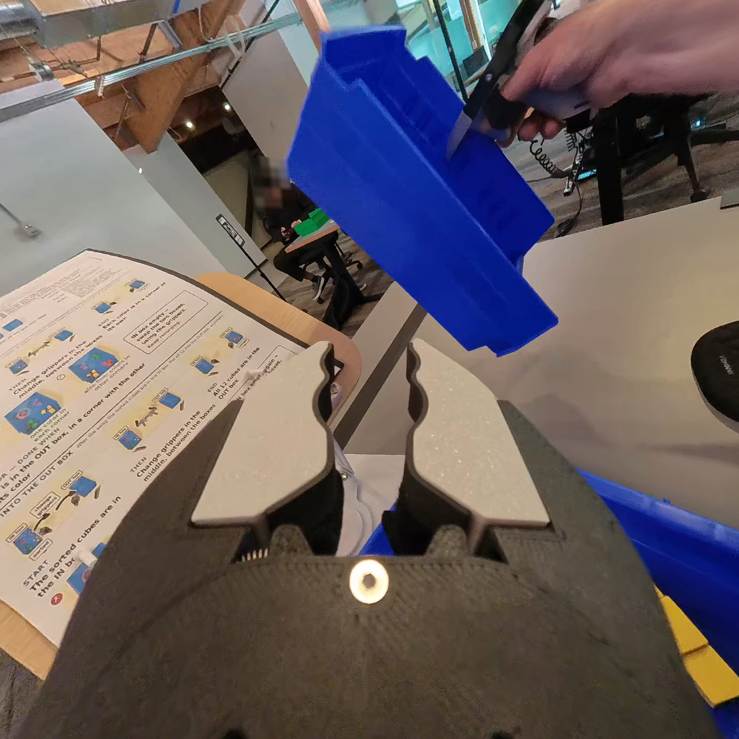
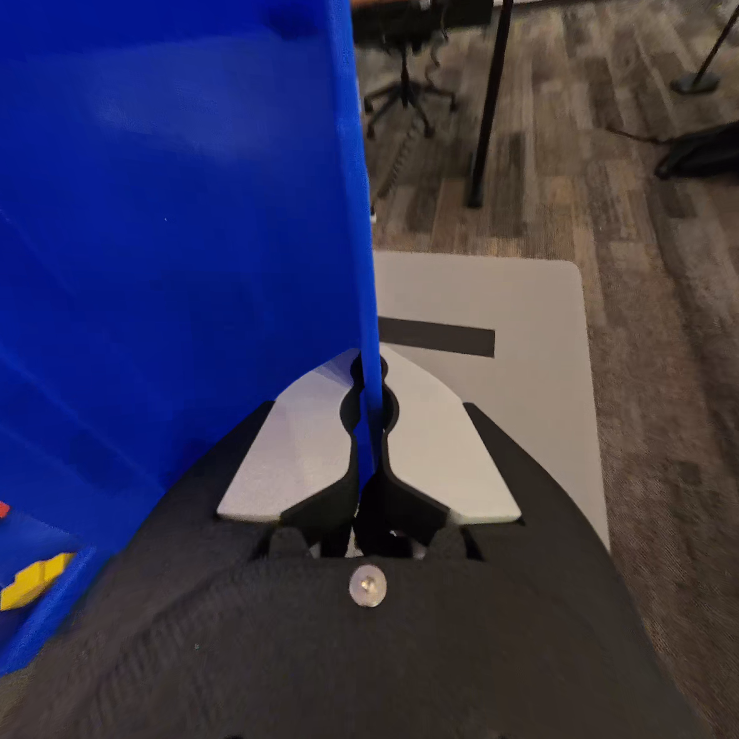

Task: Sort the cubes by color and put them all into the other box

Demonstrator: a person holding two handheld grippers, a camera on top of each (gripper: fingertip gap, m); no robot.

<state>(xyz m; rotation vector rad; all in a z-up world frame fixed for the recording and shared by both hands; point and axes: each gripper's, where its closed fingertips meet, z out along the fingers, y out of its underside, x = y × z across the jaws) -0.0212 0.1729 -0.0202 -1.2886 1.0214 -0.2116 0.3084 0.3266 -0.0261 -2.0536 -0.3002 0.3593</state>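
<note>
Fingers of the right gripper [image 2: 370,394] are clamped on the thin wall of a blue box [image 2: 180,240], pads pressed on both sides. That box [image 1: 420,192] is held lifted and tilted above the grey table [image 1: 620,340], long axis slanting down toward the left gripper [image 1: 370,384]. No cubes are seen inside it, though the interior is only partly shown. Left fingers [image 1: 280,432] are part open with nothing between them; they are pointed up past the table edge, the lifted box up and to the right of them, well apart. A second blue box [image 1: 660,540] lies low beside the left gripper, with yellow cubes [image 1: 696,656] in it; a red cube [image 2: 3,510] is also seen. Right hand [image 1: 624,68] is plainly the one carrying; likely a box swap, set-down depending on the right side. An instruction sheet [image 1: 100,380] lies left.
</note>
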